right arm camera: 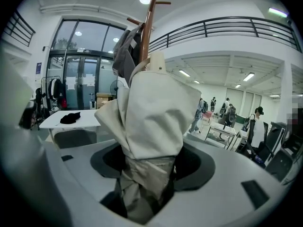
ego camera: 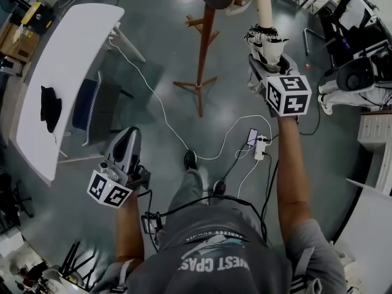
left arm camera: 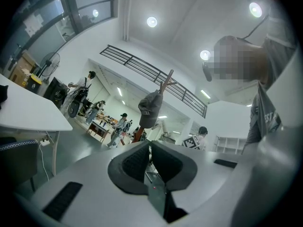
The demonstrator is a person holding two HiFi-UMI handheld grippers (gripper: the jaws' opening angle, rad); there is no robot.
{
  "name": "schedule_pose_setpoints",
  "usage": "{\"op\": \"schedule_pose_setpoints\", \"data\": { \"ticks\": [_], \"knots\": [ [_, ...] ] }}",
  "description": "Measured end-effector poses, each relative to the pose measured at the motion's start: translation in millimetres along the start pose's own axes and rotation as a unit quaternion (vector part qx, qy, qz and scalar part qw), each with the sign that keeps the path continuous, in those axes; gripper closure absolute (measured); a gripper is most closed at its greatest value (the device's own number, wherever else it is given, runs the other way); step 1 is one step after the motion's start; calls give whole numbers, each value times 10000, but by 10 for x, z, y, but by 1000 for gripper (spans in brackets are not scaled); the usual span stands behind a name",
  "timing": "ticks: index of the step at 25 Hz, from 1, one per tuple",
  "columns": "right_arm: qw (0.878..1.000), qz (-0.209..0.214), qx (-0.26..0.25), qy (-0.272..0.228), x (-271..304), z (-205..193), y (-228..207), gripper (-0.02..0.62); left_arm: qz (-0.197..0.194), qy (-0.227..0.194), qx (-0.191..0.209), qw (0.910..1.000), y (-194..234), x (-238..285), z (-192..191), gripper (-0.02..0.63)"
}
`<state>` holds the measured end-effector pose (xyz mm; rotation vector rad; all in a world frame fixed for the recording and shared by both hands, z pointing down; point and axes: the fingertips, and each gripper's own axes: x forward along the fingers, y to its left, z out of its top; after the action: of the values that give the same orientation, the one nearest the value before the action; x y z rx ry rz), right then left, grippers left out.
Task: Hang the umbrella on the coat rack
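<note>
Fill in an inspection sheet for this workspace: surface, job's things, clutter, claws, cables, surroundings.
Surface: glossy grey floor.
Job's things: folded beige umbrella, not yet hung; wooden coat rack carrying a grey cap.
Clutter: black cloth on white table.
Claws: left claw shut, empty; right claw shut on umbrella.
Cables: white cable runs across floor towards power strip.
Surroundings: people at desks beyond.
</note>
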<state>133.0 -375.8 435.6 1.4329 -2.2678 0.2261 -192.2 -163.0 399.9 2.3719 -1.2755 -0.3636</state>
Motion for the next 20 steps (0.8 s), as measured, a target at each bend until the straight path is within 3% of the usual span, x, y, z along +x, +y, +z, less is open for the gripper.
{"op": "schedule_pose_setpoints", "data": {
  "ticks": [20],
  "knots": [
    [9984,123,262,488,634,-512,53,301,22,82,-20,10000,107,4,-7,575]
  ]
}}
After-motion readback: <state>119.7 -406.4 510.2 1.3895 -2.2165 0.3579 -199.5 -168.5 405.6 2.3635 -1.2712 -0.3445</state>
